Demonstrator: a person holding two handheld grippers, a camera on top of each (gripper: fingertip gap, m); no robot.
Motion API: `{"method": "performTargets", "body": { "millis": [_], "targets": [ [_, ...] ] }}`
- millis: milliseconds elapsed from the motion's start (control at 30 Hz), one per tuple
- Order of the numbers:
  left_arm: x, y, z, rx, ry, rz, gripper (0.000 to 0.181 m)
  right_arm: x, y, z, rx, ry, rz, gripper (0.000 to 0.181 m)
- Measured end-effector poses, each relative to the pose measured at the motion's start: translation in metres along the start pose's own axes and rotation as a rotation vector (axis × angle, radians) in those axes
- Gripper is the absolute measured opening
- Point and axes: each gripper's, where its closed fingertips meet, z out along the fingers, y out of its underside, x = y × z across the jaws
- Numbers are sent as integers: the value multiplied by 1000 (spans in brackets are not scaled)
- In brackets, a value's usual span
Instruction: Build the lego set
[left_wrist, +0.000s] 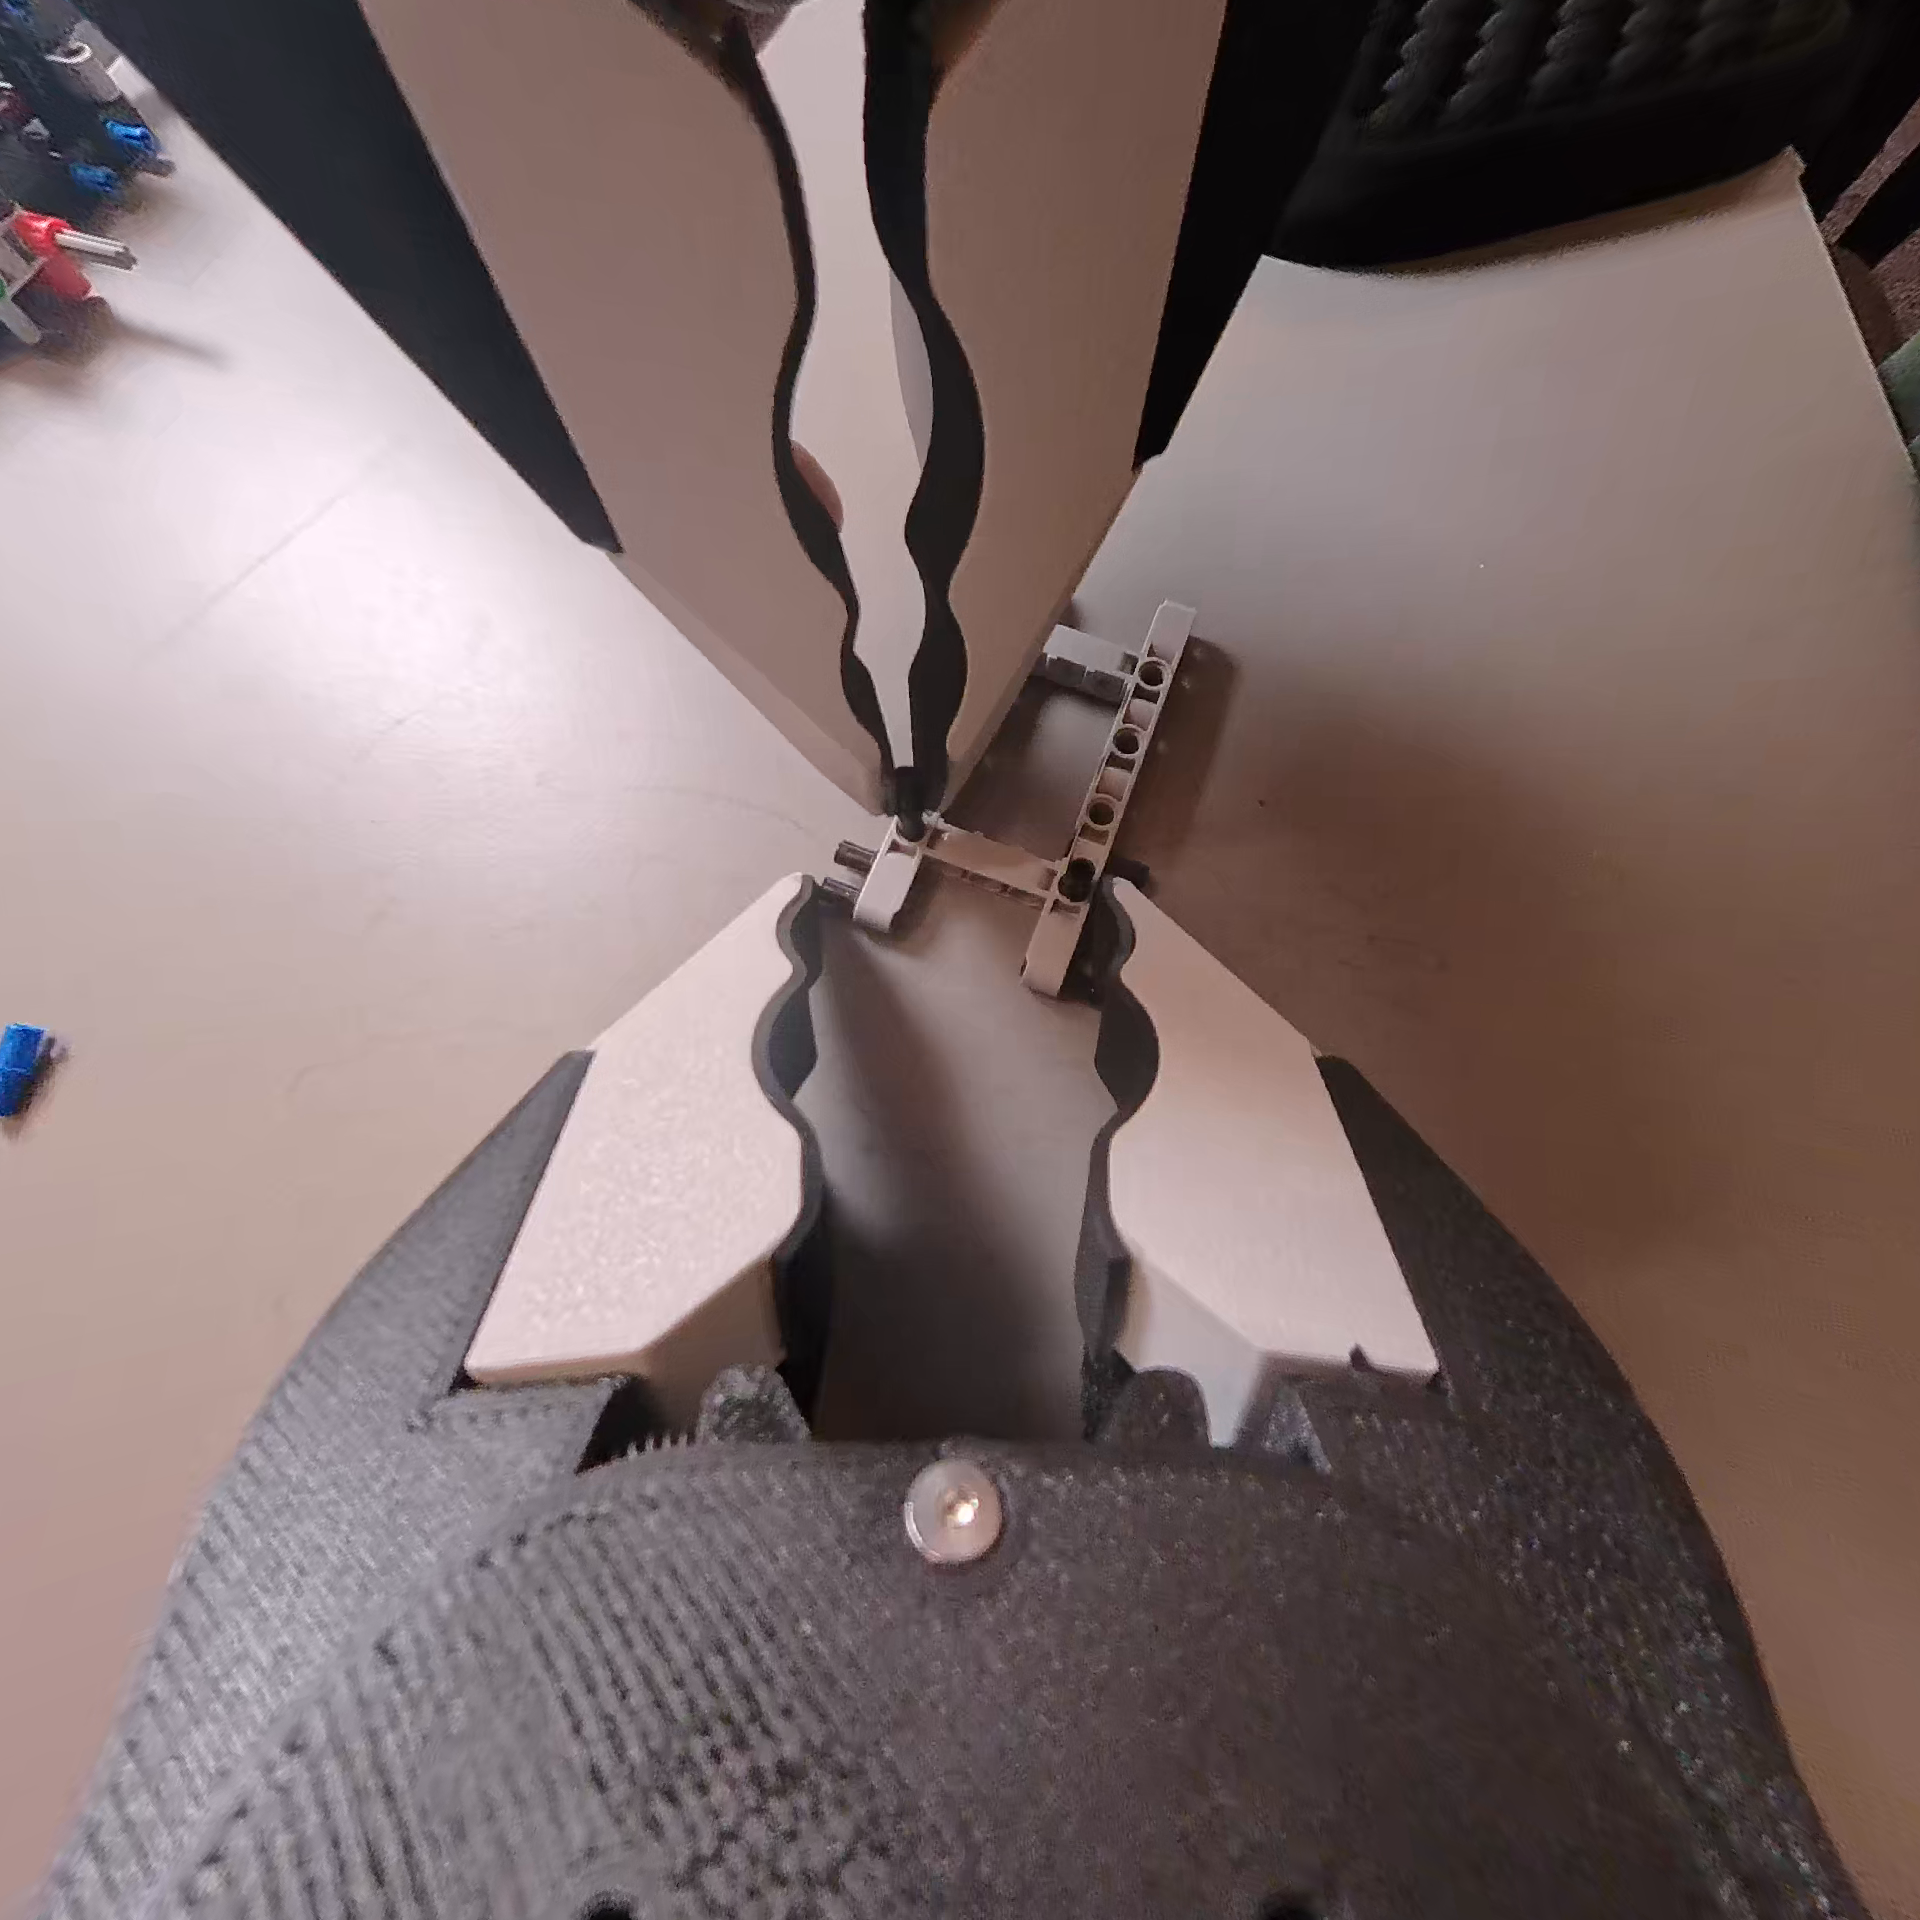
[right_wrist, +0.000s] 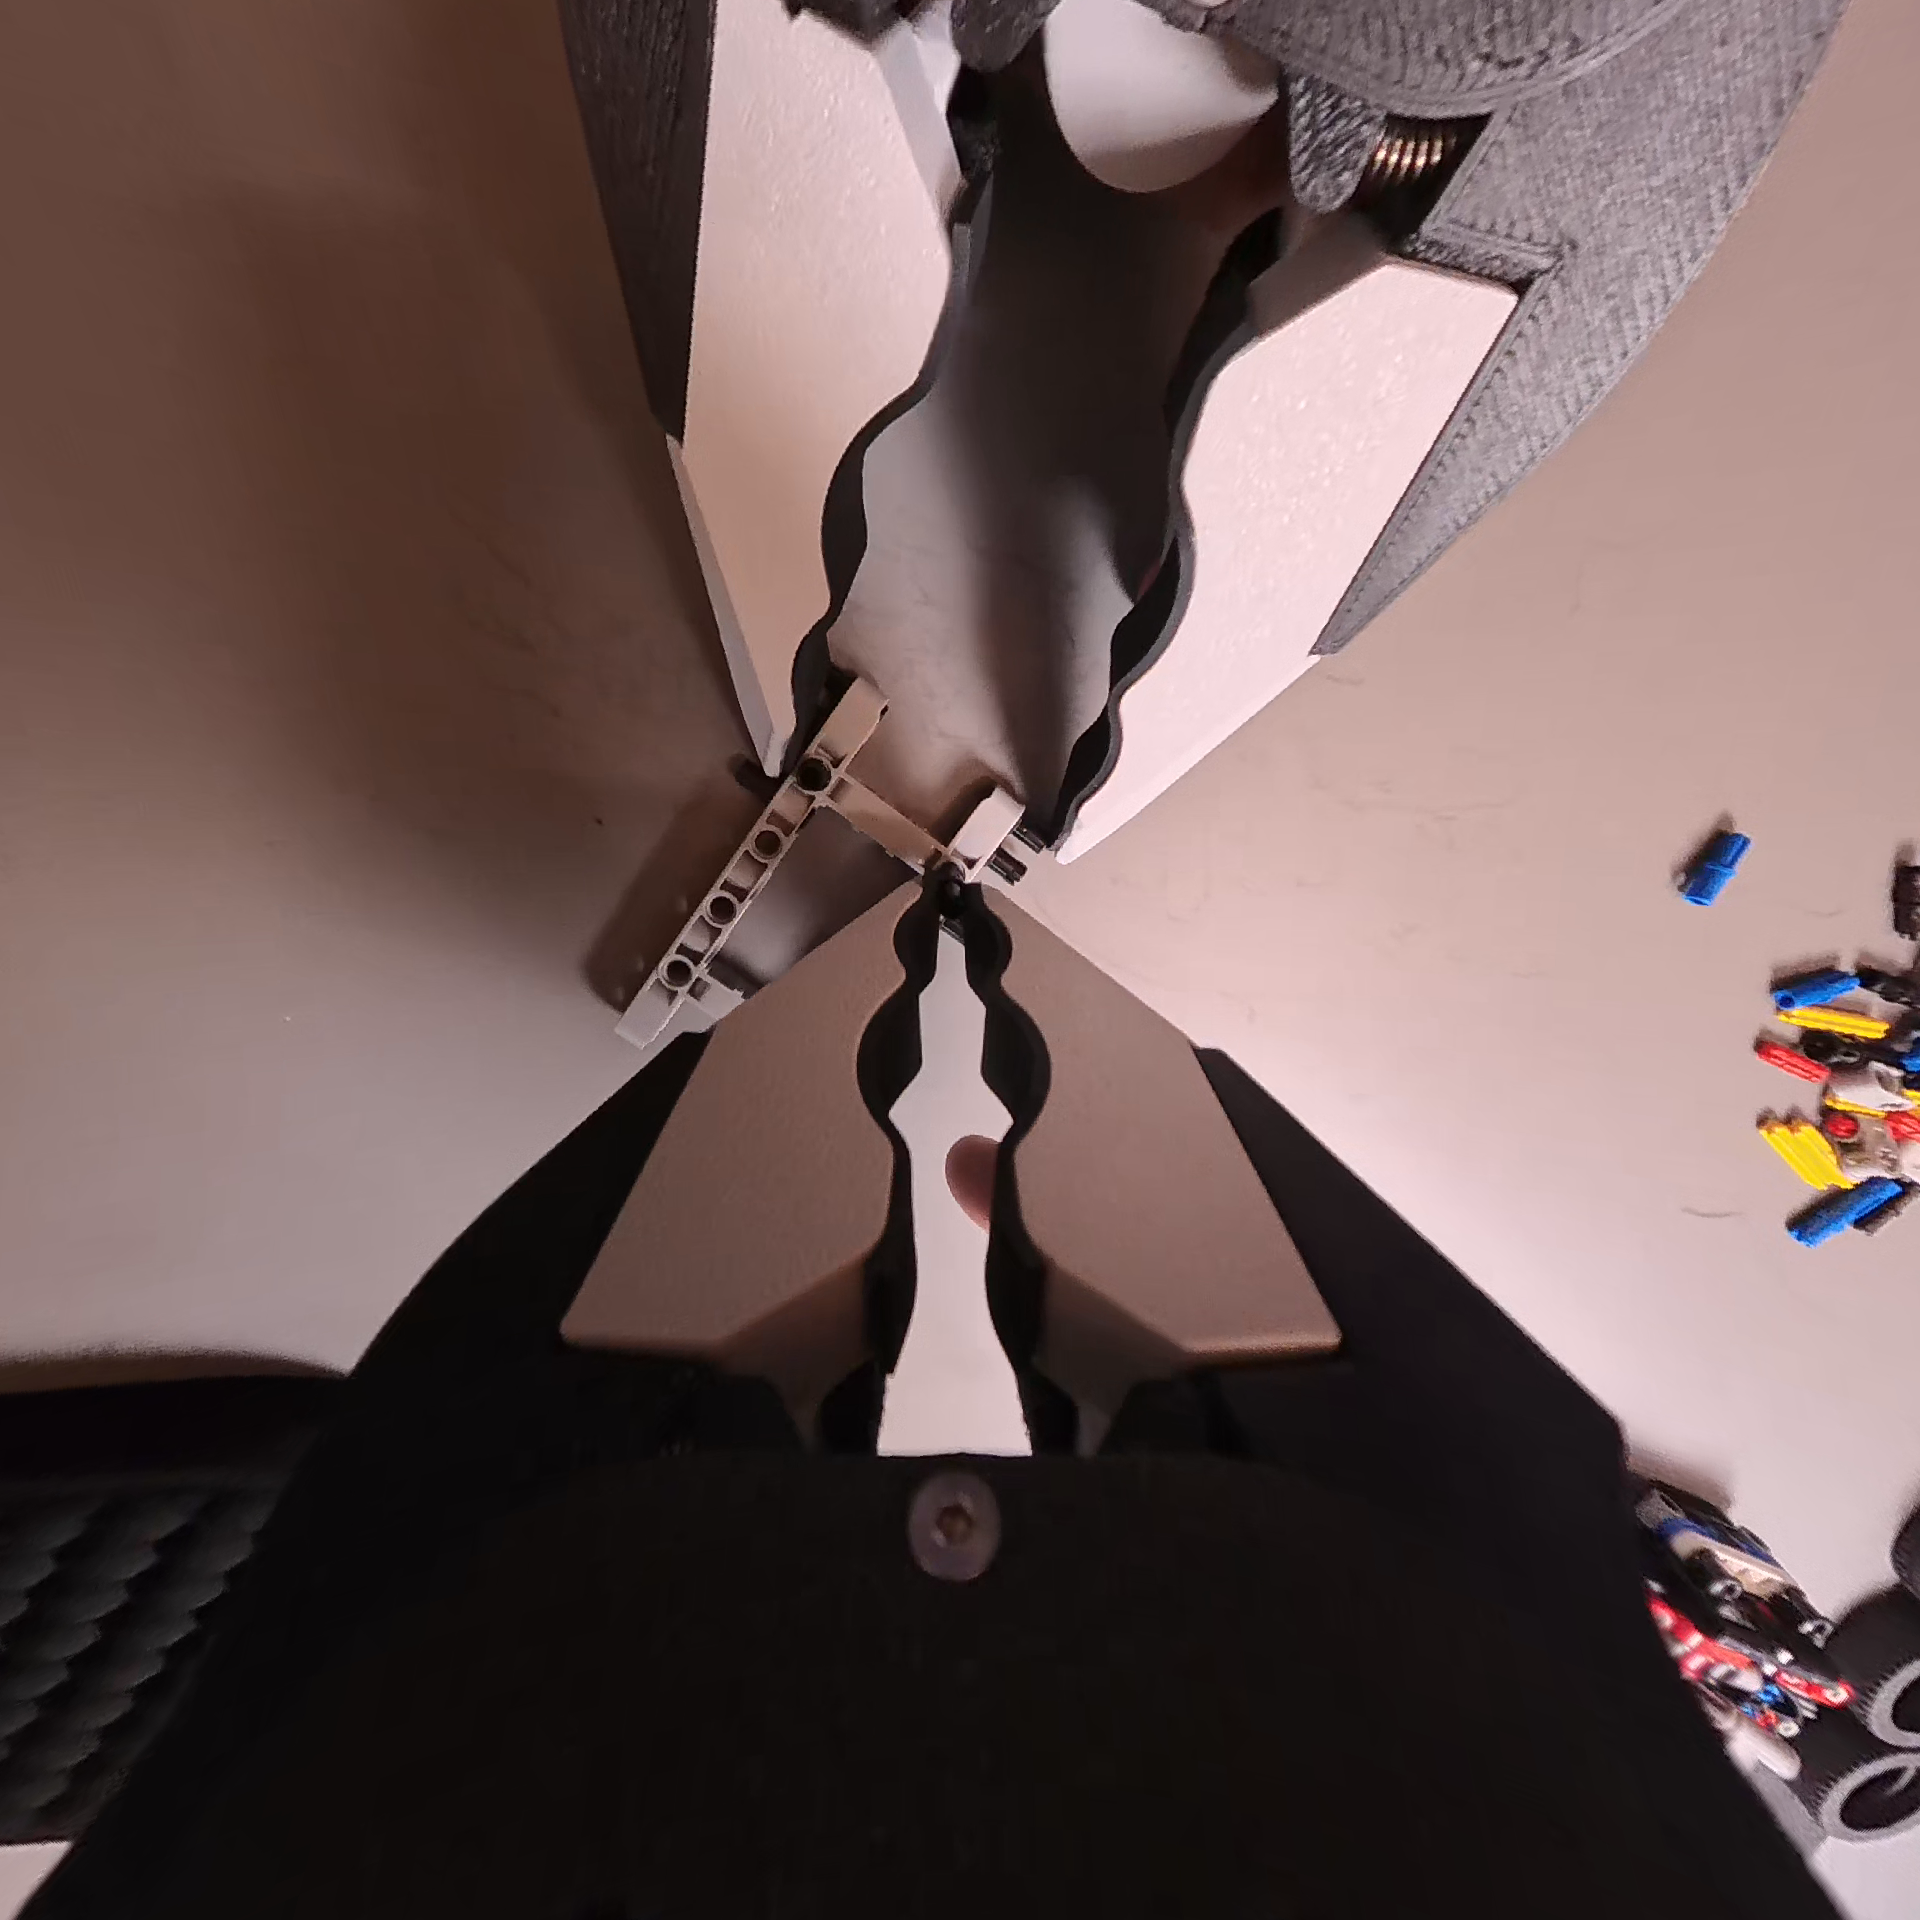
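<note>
- Left wrist view: the left gripper (left_wrist: 961, 899) has its fingers set wide, one on each outer side of a light grey beam assembly (left_wrist: 1081, 821) lying on the pale table (left_wrist: 312, 675). The dark wavy pads sit against the short beam on one side and the long holed beam on the other; a grasp across the assembly.
- Same view: the right gripper (left_wrist: 914, 784) comes in from the far side, its tips pinched on a small black pin (left_wrist: 910, 805) at the hole of the short beam.
- Same view: a blue piece (left_wrist: 23, 1060) lies alone near the left edge; a heap of loose parts (left_wrist: 62, 208) is at the upper left.
- Right wrist view: the right gripper (right_wrist: 951, 902) is clenched on the black pin (right_wrist: 951, 896), pin touching the assembly (right_wrist: 800, 862).
- Same view: the left gripper (right_wrist: 925, 753) straddles the assembly from opposite. Loose coloured parts (right_wrist: 1839, 1101) lie well apart at the right; a small blue pin (right_wrist: 1712, 860) sits nearer.
</note>
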Motion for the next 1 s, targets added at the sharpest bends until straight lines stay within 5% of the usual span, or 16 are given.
{"method": "performTargets", "body": {
  "millis": [367, 433, 567, 733, 1000],
  "targets": [
    [3, 1, -1, 5, 8, 17, 51, -3, -8, 4, 13, -13, -6, 2],
    [6, 1, -1, 7, 19, 28, 37, -5, -1, 2, -21, -19, -1, 2],
    [7, 1, -3, 12, -4, 47, 35, -5, -3, -1, 93, -5, 47, 2],
    [7, -3, -10, 58, 8, 8, 38, -4, -24, -21, 348, 5, 133, 2],
    [5, -56, -57, 474, 102, -193, 23, 11, -58, -80, 1059, 74, 426, 3]
  ]
}}
